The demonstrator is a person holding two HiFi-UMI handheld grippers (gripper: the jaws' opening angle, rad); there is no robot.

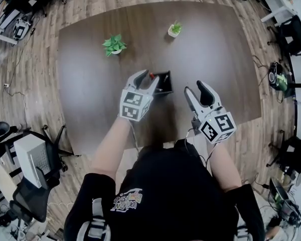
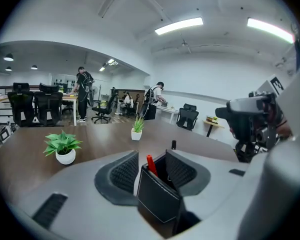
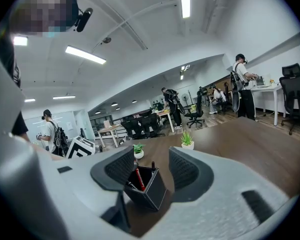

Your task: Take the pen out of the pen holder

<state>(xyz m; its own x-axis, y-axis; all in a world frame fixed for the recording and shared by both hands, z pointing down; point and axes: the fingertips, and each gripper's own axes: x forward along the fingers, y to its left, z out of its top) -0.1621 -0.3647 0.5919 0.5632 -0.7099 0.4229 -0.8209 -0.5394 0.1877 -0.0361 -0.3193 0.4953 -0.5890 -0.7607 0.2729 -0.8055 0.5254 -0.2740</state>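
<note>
The person's black printed T-shirt (image 1: 165, 185) fills the near edge of the head view, with both bare forearms reaching out over the wide, dark brown wooden table (image 1: 90, 59). The left gripper (image 1: 146, 79) sits near the middle of the table with its jaws apart on either side of the black square pen holder (image 1: 163, 83); the left gripper view shows the holder standing between the ribbed pads with a gap at the left pad, so it is not clamped. The right gripper (image 1: 195, 88) is to the right of the holder and nearer the person, clear of it, its jaws spread with nothing in them. Far left on the table stands a leafy green plant in a white pot (image 1: 113, 45), and far right a smaller spiky plant in a white pot (image 1: 174, 30). The red pen (image 1: 152, 76) stands upright inside the holder, at its left side
</note>
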